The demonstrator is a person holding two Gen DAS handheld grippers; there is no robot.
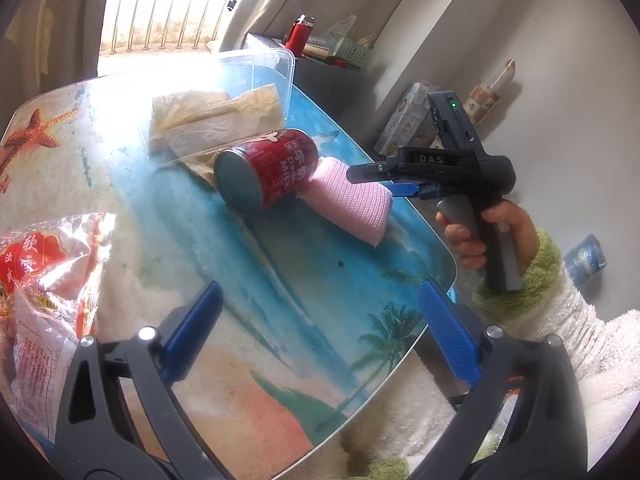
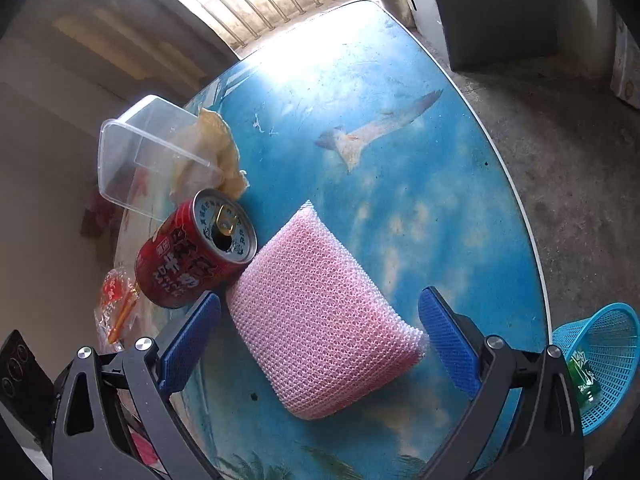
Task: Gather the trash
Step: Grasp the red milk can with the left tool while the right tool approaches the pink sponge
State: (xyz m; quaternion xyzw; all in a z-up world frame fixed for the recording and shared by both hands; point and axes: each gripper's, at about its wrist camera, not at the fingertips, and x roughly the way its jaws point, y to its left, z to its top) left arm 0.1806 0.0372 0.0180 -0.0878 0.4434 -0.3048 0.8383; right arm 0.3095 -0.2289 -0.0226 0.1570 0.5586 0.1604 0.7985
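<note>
Daylight from a barred window floods the beach-printed counter (image 1: 280, 300) in the left wrist view. Near its far edge a clear tub (image 1: 224, 92) holds crumpled paper (image 1: 216, 116); a red can (image 1: 266, 168) lies beside it, touching a pink sponge (image 1: 352, 204). The left hand-held gripper (image 1: 320, 328) hovers wide open, empty.

From the right wrist, the right hand-held gripper (image 2: 320, 336) gapes around the sponge's near end; a blue basket (image 2: 604, 364) past the counter's right edge holds a green wrapper (image 2: 582, 372).

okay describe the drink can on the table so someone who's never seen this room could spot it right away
On the glass table printed with a beach scene, look just in front of the clear plastic box of crumpled paper. The can lies on its side against a pink mesh sponge. It is the only red metal cylinder there, its pull-tab already opened.
</note>
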